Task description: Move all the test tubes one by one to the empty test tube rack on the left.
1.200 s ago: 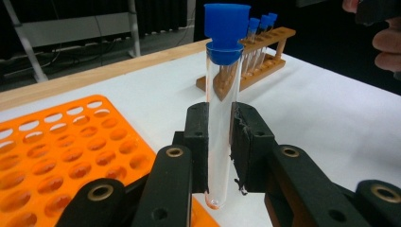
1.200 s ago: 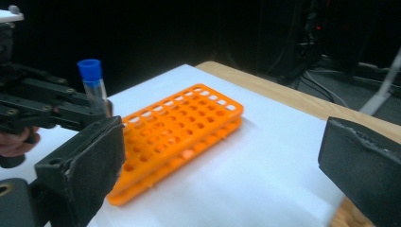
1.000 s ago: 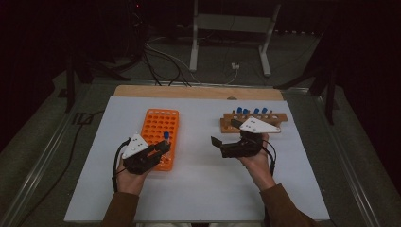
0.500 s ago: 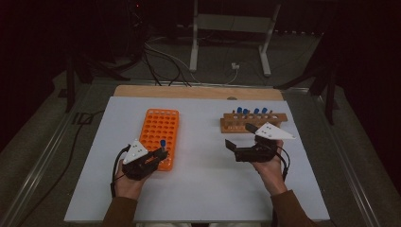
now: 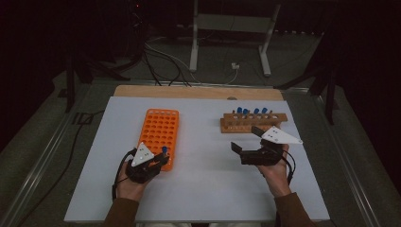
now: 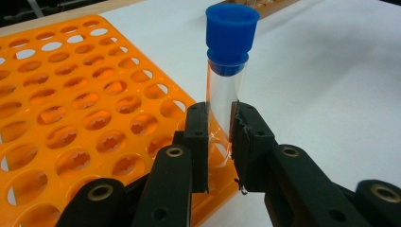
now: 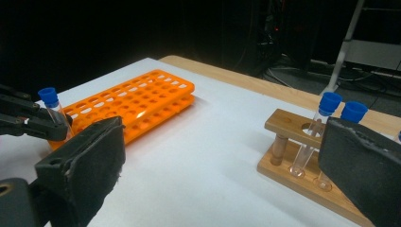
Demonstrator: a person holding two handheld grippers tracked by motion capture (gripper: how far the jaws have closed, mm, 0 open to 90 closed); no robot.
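A clear test tube with a blue cap [image 6: 227, 90] stands upright at the near right corner of the orange rack [image 6: 71, 109]. My left gripper [image 6: 221, 142] is shut on its glass body, below the cap. From above, that left gripper [image 5: 160, 158] sits at the near end of the orange rack [image 5: 158, 130], with the tube's cap [image 5: 164, 150] just above its jaws. My right gripper [image 5: 246, 138] stands open with nothing in it, just in front of the wooden rack [image 5: 253, 122], which holds several blue-capped tubes. In the right gripper view its jaws [image 7: 222, 161] are wide apart.
The white table top [image 5: 208, 189] reaches to a wooden strip [image 5: 198, 91] at the far edge. Cables [image 5: 165, 61] and a metal stand [image 5: 231, 23] lie on the dark floor beyond. The left gripper with its tube [image 7: 52, 106] is also seen in the right gripper view.
My right gripper has drifted to the right and slightly toward the person, away from the table's middle. The left gripper has stayed at the orange rack with the tube.
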